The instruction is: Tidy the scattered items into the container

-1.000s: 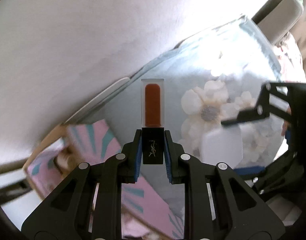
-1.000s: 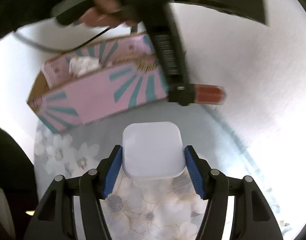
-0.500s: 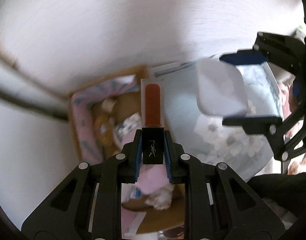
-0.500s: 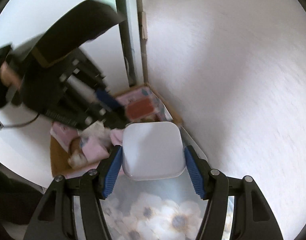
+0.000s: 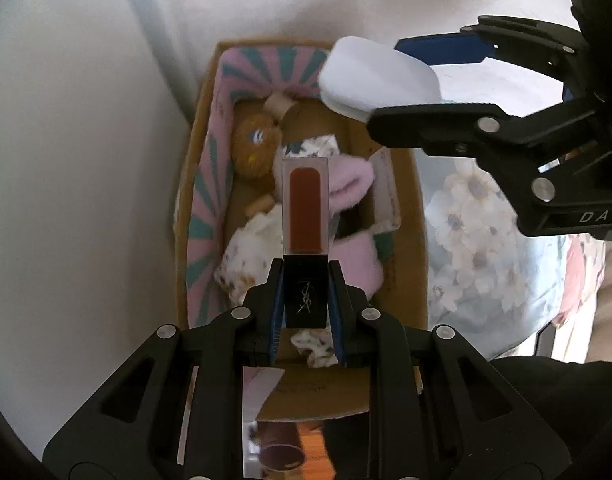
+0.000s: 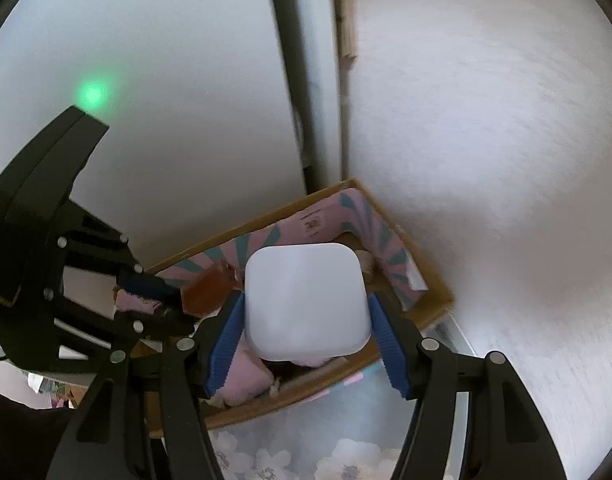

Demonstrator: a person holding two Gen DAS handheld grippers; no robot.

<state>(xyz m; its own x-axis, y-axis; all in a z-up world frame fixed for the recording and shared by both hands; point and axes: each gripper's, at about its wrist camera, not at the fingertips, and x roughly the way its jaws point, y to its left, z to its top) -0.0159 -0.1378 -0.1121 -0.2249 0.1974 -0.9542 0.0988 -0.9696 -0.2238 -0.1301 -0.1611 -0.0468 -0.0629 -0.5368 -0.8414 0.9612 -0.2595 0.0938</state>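
Observation:
My left gripper point(image 5: 305, 296) is shut on the black cap of a red lip gloss tube point(image 5: 305, 210) and holds it above the open cardboard box point(image 5: 419, 240) with pink and teal flaps. My right gripper point(image 6: 306, 322) is shut on a white rounded square case point(image 6: 304, 300) and holds it over the same box point(image 6: 437, 292). In the left wrist view the case point(image 5: 379, 76) and the right gripper point(image 5: 445, 84) hang over the box's far right corner. In the right wrist view the left gripper point(image 6: 166, 296) and the lip gloss point(image 6: 204, 292) are at the left.
Inside the box lie a brown plush toy point(image 5: 256, 146), pink soft items point(image 5: 351, 178) and patterned cloth point(image 5: 246, 260). The box stands in a corner against white walls point(image 6: 505, 120). A light blue floral bedspread point(image 5: 473, 220) lies to its right.
Both grippers have swung from above the bedspread to above the box, still holding their items. The box interior has come into full view below them.

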